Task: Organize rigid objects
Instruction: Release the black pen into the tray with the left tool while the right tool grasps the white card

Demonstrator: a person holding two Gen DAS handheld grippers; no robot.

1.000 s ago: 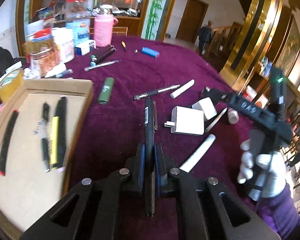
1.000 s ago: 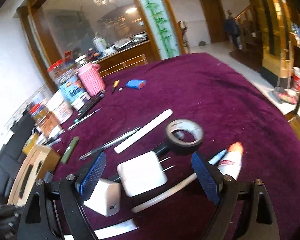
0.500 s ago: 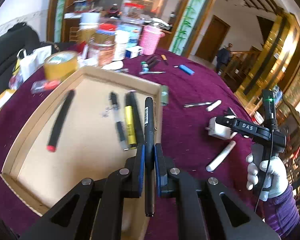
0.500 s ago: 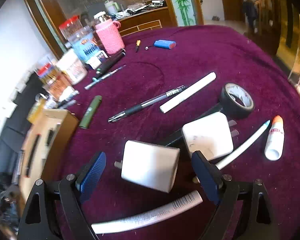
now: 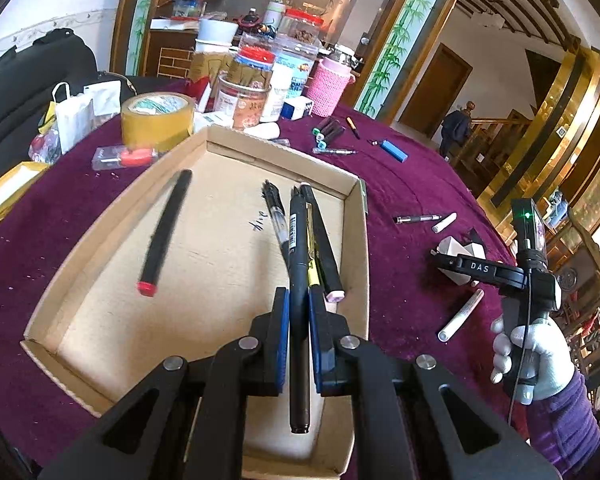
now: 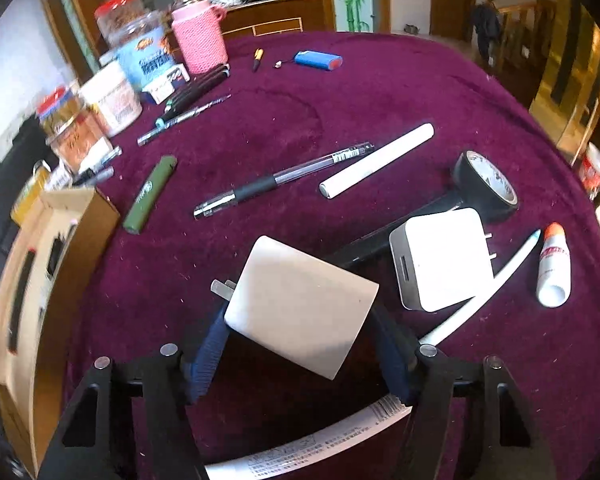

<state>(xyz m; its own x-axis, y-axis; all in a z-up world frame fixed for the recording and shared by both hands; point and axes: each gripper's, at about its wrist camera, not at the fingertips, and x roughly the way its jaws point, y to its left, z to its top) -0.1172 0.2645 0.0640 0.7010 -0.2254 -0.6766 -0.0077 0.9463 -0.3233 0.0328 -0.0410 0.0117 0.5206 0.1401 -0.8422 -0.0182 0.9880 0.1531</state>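
Gripping a black pen (image 5: 299, 264) tight between its blue pads, the left gripper (image 5: 299, 320) hangs over the near end of a cardboard tray (image 5: 100, 240) on a round table under a plum-coloured cloth (image 6: 380, 92). In the tray lie four things: a black stick with a red end (image 5: 164, 236) to the left, and a clear pen, a yellow marker and a black marker bunched under the held pen. Right of the tray, the right gripper (image 6: 300, 344) is closing on a white charger (image 6: 300, 304); the charger sits between the pads, and whether they press on it yet cannot be told. A gloved hand (image 5: 536, 360) with a purple sleeve carries that gripper. Just beyond it lies a second charger (image 6: 444, 256), so two in all, with a roll of black tape (image 6: 486, 188) behind. Three white sticks, a small bottle (image 6: 554, 264), a clear pen (image 6: 284, 180) and a green lighter (image 6: 150, 194) are scattered nearby. Beyond the tray stand jars, a pink knitted cup (image 6: 200, 40) and a roll of yellow tape (image 5: 156, 120). Farther off are bamboo-painted pillars, a brown door and a person by a wooden stair.
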